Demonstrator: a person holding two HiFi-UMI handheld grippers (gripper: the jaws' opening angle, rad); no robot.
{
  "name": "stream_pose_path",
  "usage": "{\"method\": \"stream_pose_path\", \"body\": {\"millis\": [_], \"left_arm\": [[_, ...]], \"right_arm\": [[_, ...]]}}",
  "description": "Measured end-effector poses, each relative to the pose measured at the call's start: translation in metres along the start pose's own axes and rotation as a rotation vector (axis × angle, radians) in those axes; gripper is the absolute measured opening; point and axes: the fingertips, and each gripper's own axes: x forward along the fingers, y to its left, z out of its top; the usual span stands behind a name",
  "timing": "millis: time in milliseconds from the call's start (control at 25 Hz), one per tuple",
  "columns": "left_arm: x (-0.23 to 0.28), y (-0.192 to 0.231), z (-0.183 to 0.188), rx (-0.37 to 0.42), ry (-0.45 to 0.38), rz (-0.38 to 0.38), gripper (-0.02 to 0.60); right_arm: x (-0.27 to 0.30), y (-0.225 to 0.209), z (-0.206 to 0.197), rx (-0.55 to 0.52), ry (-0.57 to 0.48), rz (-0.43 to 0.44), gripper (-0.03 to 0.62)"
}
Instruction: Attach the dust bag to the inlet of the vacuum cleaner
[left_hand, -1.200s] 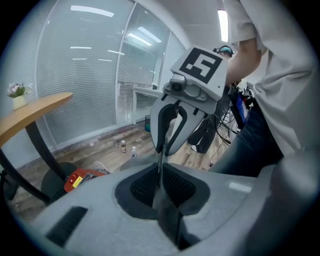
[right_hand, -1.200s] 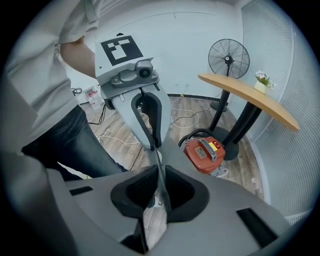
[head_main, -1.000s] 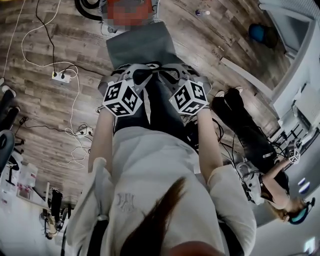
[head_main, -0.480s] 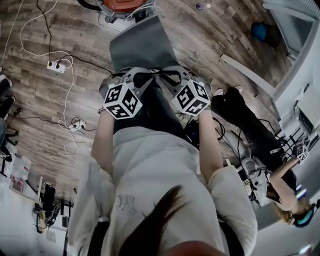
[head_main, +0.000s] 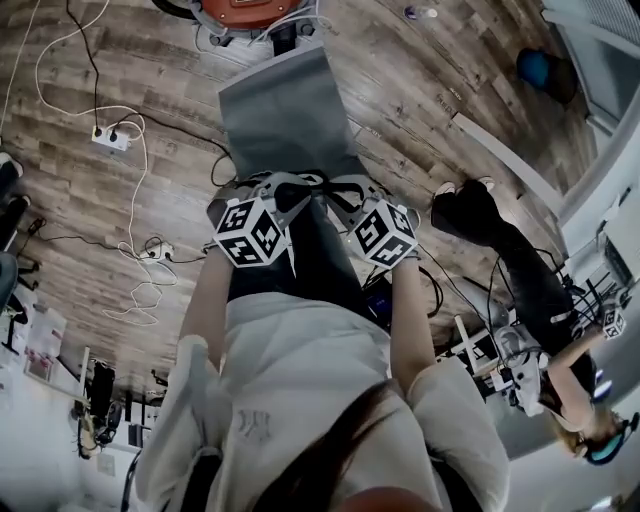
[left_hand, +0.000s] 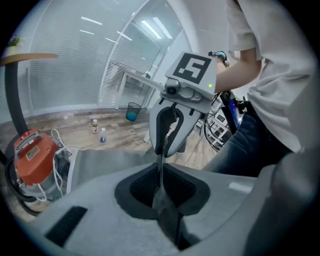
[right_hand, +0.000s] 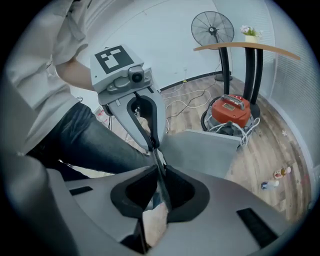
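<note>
The dust bag (head_main: 285, 110) is a flat grey sheet stretched over the wooden floor, from my grippers to the red vacuum cleaner (head_main: 245, 10) at the top edge of the head view. My left gripper (head_main: 280, 190) and right gripper (head_main: 338, 192) face each other, each shut on the bag's near edge. In the left gripper view my jaws (left_hand: 162, 185) pinch a thin grey fold of the bag (left_hand: 107, 162), with the vacuum (left_hand: 32, 155) at the left. The right gripper (right_hand: 161, 187) is shut on the same edge; the bag (right_hand: 200, 150) reaches toward the vacuum (right_hand: 230, 112). The inlet is hidden.
A power strip with white cables (head_main: 110, 135) lies on the floor at the left. Another person (head_main: 540, 340) crouches at the right among gear. Two small bottles (left_hand: 97, 130) and a blue bin (left_hand: 132, 111) stand beyond the bag. A fan (right_hand: 212, 30) and a tall table (right_hand: 245, 47) stand behind the vacuum.
Both grippers have sunk together with the bag's edge in them. More of the grey bag now shows, laid out toward the vacuum.
</note>
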Motion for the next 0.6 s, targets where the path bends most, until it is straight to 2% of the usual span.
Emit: {"method": "stream_pose_path", "body": {"millis": [120,200,280,400,600], "left_arm": [[0.012,-0.013,-0.011,0.002,0.016,-0.078,0.038],[0.018,-0.014,-0.016,0.02,0.021,-0.085,0.038],[0.022,-0.001,-0.019,0.053,0.022,-0.041,0.038],[0.025,0.038,-0.014,0.08,0.0,0.063,0.038],[0.02,0.098,-0.021,0.115,-0.006,0.232,0.038]], "right_arm": [[0.009,0.011,-0.016,0.058,0.021,0.035,0.054],[0.013,0.013,-0.021,0.085,0.002,0.017,0.054],[0.015,0.001,-0.019,0.079,-0.03,-0.055,0.052],[0.019,-0.037,-0.009,-0.004,-0.039,-0.185,0.052],[0.041,-0.09,0.018,-0.117,-0.059,-0.265,0.055]]}}
